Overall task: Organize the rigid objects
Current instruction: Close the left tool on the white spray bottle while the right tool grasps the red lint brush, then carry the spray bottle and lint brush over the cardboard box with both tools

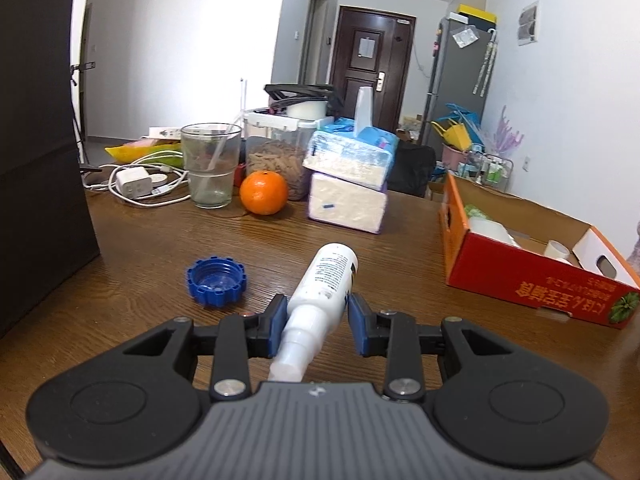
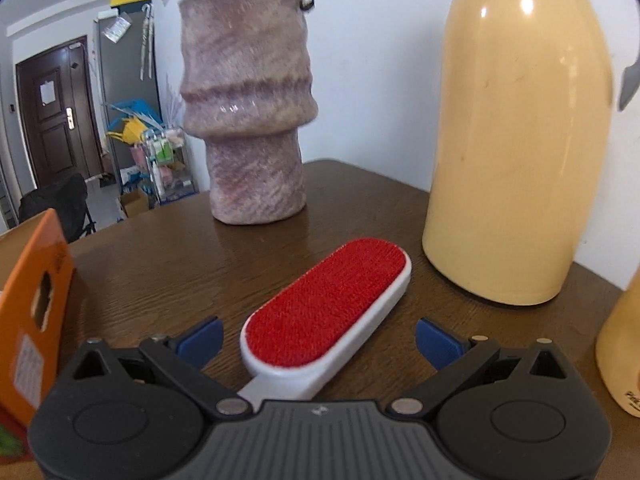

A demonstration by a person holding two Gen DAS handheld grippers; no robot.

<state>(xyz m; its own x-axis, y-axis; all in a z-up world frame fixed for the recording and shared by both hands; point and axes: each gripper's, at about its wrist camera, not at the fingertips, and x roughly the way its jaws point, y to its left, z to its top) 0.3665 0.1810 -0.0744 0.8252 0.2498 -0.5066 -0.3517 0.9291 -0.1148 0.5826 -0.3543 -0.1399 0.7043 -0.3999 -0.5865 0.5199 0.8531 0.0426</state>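
Only my left wrist view shows the white spray bottle, clamped in the left gripper above the desk, angled down, blue cap beside it. Only my right view shows the red lint brush lying near the desk's far corner; the right gripper tilts down, fingers spread wide, holding nothing.

Toward the desk's far edge stand a glass, an orange and stacked tissue packs. A mauve vase and cream thermos stand near its corner.
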